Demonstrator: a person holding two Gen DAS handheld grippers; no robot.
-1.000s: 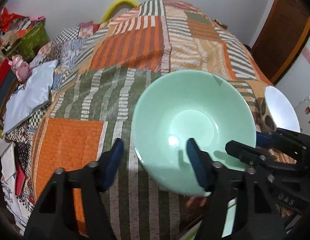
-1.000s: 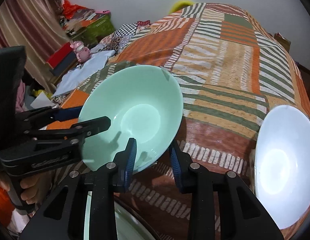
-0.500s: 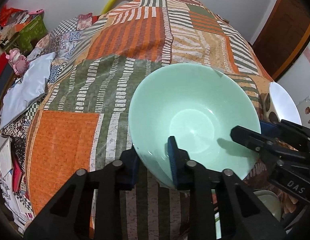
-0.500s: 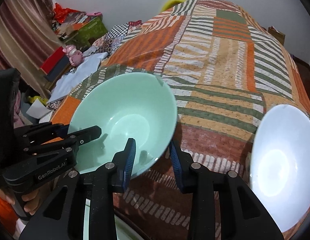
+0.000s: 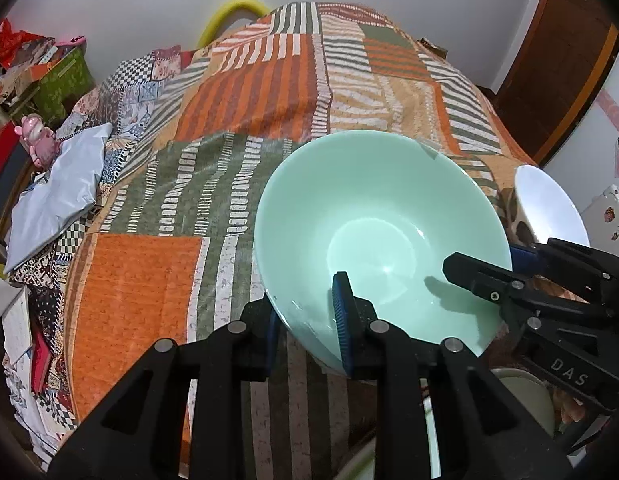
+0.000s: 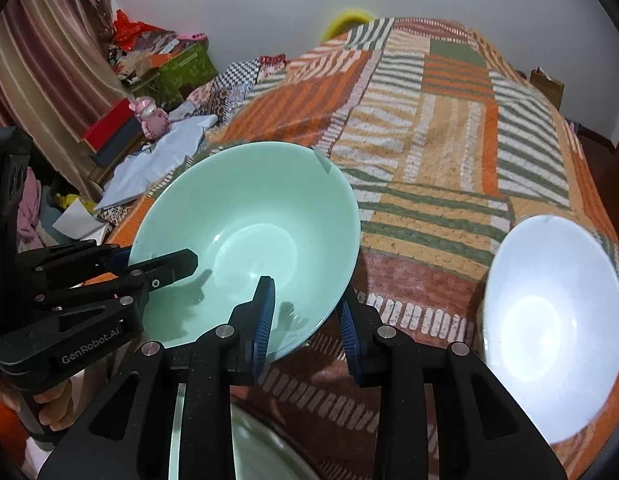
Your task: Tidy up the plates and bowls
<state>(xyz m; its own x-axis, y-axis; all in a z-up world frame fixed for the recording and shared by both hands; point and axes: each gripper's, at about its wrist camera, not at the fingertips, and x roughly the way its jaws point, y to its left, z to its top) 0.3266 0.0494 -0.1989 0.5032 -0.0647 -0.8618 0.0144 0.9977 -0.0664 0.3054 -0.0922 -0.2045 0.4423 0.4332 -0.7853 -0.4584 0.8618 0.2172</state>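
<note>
Two hand-held grippers clamp one green bowl (image 5: 383, 224); one white bowl (image 6: 553, 320).

green bowl (image 5: 383, 216): glossy, smooth, glazed look like ceramic or glass; bright highlights in its hollow.
white bowl (image 6: 557, 320): same smooth glossy finish, strong glare near its middle.
bedspread (image 5: 269, 92): woven cloth, matt, coarse and slightly nubbly, in striped patchwork.
left claw (image 5: 307, 320): matt black plastic with a fine grain; blue ribbed pads that look rubbery; small shiny metal pins.
right claw (image 6: 307, 316): same matt black plastic, blue ribbed pads, silvery metal pins.
door (image 5: 557, 60): dark wood, slight sheen.
wall (image 6: 269, 0): plain, matt, painted.
</note>
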